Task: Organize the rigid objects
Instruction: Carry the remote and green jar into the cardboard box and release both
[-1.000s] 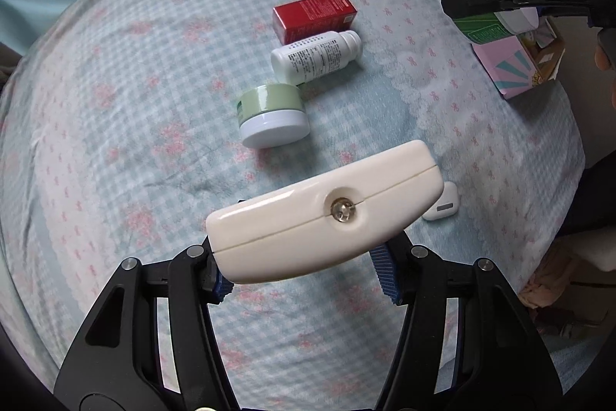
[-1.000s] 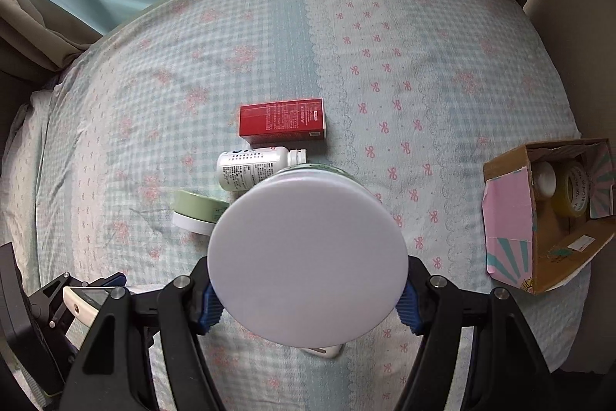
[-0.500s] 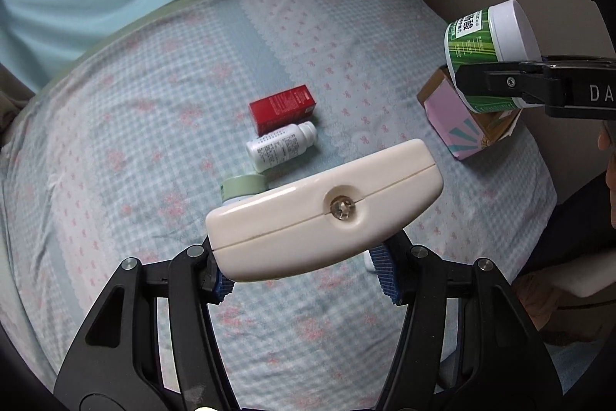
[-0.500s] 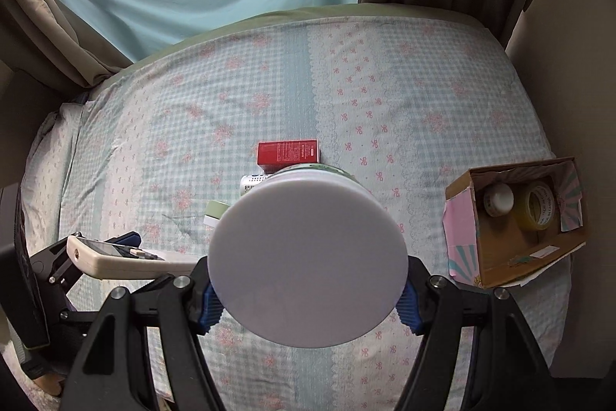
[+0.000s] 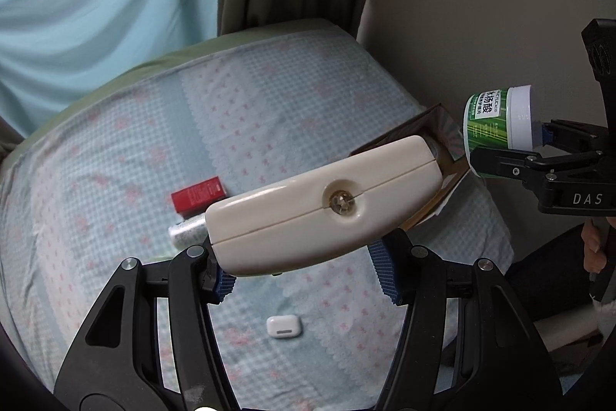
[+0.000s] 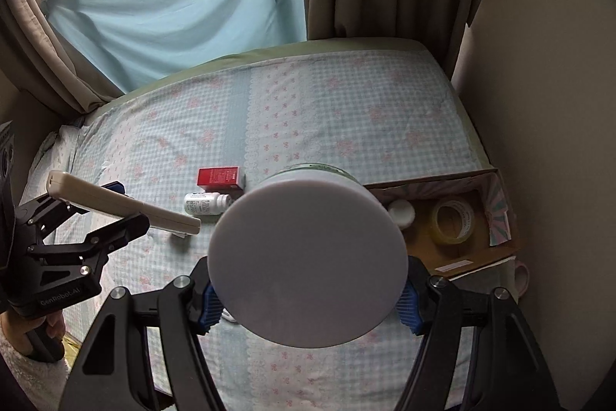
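Observation:
My left gripper [image 5: 306,270] is shut on a cream plastic case [image 5: 323,205] and holds it high above the bed. That case also shows in the right wrist view [image 6: 123,203]. My right gripper [image 6: 308,299] is shut on a green jar with a white lid [image 6: 308,260]; the jar also shows in the left wrist view [image 5: 496,128], above the open cardboard box [image 6: 496,249] at the bed's right edge. A red box [image 5: 198,194], a white bottle [image 6: 206,203] and a white earbud case [image 5: 283,326] lie on the bed.
The box holds a tape roll [image 6: 452,220] and a small white jar [image 6: 401,212]. A pink mug [image 6: 518,276] stands beside the box. A wall [image 6: 539,64] runs along the bed's right side. Curtains [image 6: 173,6] hang behind the bed.
Both grippers have risen well above the bed with their objects. The left gripper has turned toward the box; the green jar now hangs over the box.

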Action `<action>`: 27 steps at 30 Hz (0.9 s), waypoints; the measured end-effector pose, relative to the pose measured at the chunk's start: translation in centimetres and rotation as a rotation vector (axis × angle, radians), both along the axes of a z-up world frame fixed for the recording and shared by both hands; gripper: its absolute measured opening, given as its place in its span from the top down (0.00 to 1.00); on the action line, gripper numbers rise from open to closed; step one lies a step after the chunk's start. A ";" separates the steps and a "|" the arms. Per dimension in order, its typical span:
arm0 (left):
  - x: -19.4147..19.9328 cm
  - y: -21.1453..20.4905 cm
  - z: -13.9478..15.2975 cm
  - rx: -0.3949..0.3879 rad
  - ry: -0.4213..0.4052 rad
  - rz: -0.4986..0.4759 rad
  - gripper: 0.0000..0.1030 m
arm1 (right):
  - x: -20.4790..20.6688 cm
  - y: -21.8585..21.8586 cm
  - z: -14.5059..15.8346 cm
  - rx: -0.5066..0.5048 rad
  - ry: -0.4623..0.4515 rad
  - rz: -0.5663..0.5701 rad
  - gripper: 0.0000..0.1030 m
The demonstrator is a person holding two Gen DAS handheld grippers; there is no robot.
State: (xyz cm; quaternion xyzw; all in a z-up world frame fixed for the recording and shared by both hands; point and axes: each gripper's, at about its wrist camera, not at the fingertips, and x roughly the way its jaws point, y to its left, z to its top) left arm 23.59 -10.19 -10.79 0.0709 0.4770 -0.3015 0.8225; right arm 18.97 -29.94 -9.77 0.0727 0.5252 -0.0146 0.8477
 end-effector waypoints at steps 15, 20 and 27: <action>-0.7 -19.3 -4.5 -0.046 0.117 -0.077 0.47 | -0.2 -19.0 -5.4 0.007 0.116 -0.123 0.36; -0.1 -22.7 -8.4 -0.009 0.162 -0.077 0.47 | 0.2 -22.3 -9.6 0.016 0.179 -0.142 0.36; 1.4 -24.9 -14.5 0.061 0.238 -0.063 0.47 | 1.1 -24.5 -15.3 0.050 0.240 -0.127 0.36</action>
